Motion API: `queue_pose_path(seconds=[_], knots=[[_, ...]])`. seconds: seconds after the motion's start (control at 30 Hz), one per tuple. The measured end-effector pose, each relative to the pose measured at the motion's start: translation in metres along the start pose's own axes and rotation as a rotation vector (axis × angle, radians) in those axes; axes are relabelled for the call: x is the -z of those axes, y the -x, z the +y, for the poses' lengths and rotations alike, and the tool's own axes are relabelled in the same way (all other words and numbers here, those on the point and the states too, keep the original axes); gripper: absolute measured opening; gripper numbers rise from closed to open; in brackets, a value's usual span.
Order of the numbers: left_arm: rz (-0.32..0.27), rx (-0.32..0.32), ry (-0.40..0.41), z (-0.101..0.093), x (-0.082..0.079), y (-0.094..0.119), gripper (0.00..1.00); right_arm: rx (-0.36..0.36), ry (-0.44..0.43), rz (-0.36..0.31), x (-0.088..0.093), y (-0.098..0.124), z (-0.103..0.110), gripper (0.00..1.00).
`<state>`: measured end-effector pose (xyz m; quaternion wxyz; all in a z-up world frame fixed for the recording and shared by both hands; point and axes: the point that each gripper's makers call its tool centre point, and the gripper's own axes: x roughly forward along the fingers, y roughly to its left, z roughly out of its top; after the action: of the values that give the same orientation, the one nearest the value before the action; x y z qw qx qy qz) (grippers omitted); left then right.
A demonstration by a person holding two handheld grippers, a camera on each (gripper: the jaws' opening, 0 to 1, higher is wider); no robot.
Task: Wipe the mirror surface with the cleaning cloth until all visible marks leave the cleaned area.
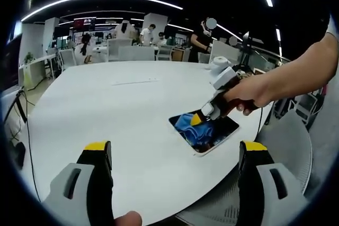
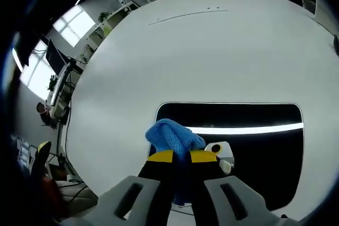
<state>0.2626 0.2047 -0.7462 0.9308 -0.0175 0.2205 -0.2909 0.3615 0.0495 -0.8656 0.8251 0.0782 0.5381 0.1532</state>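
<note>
A rectangular mirror (image 2: 254, 146) with a white rim lies flat on the white table (image 2: 201, 51), reflecting a ceiling light strip. My right gripper (image 2: 181, 158) is shut on a blue cleaning cloth (image 2: 172, 136), which rests bunched on the mirror's left part. In the left gripper view the mirror (image 1: 220, 133) sits near the table's right edge, with the cloth (image 1: 192, 124) on it under the right gripper (image 1: 200, 117), held by a person's hand (image 1: 249, 96). My left gripper (image 1: 175, 154) stands open over bare table, short of the mirror, with nothing between its fingers.
The round white table (image 1: 106, 109) stretches far and left. A grey mesh chair (image 1: 288, 146) stands by the table's right edge. A white roll (image 1: 218, 63) sits at the far side. Desks, chairs and people are in the background. A cable (image 1: 24, 130) hangs at the left.
</note>
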Motion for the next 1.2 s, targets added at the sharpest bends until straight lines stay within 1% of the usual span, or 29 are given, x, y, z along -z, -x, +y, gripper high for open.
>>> queue_pose_path(seconds=[0.17, 0.4, 0.7, 0.93, 1.2], knots=[[-0.004, 0.004, -0.012, -0.002, -0.004, 0.001, 0.99, 0.001, -0.006, 0.002, 0.001, 0.003, -0.007, 0.03], [-0.004, 0.006, -0.017, -0.004, -0.005, -0.002, 0.99, -0.001, -0.014, -0.003, 0.002, 0.005, -0.018, 0.03], [-0.01, 0.009, -0.029, -0.009, -0.007, -0.006, 0.99, 0.001, -0.019, -0.006, 0.007, 0.012, -0.026, 0.03], [-0.008, 0.009, -0.038, -0.013, -0.009, -0.007, 0.99, -0.002, -0.022, -0.007, 0.006, 0.011, -0.034, 0.03], [-0.015, 0.005, -0.044, -0.016, -0.011, -0.006, 0.99, -0.003, -0.023, -0.008, 0.009, 0.016, -0.04, 0.03]])
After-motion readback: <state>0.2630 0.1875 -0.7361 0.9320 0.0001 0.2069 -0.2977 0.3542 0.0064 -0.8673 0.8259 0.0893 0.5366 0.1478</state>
